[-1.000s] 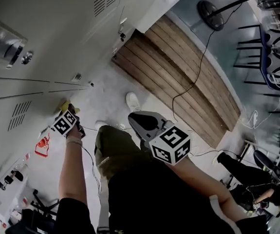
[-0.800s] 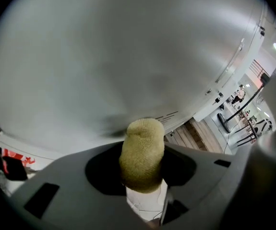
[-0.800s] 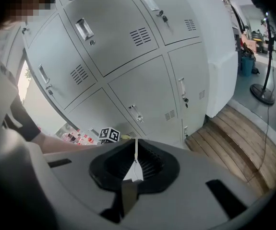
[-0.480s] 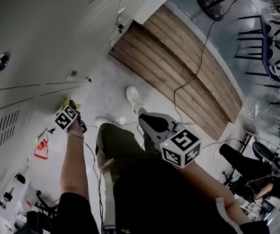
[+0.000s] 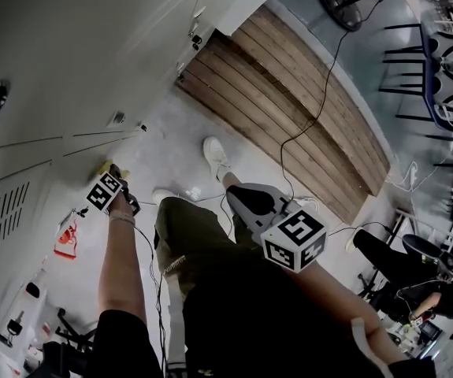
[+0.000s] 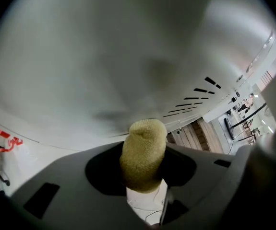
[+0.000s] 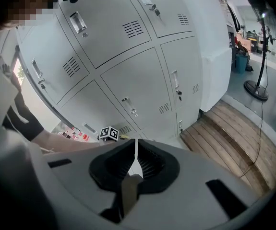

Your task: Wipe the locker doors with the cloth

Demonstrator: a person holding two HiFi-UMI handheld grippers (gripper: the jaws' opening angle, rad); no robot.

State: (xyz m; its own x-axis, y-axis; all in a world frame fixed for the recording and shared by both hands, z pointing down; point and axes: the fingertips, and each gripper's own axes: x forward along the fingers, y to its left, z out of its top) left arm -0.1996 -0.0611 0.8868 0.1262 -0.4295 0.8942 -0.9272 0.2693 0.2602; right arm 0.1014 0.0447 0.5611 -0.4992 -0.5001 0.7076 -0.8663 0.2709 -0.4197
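A bank of grey locker doors (image 5: 61,61) fills the left of the head view and stands ahead in the right gripper view (image 7: 128,47). My left gripper (image 5: 112,178) is shut on a yellow cloth (image 6: 142,152), which sticks out between the jaws close against a low locker door (image 6: 109,56). In the head view the yellow cloth (image 5: 103,166) shows beside that gripper at the lockers' lower row. My right gripper (image 5: 246,199) hangs back above the person's leg, away from the lockers, its jaws closed on nothing (image 7: 135,150).
A slatted wooden platform (image 5: 289,109) lies along the lockers' base with a black cable across it. A fan (image 5: 340,10), chairs (image 5: 439,61) and a seated person (image 5: 415,298) are at the right. Bottles and red items (image 5: 64,239) stand on the floor at the lower left.
The view has shifted a little along the lockers. The left gripper with the cloth stays at the low door, barely moved. The right gripper has drifted slightly right and down.
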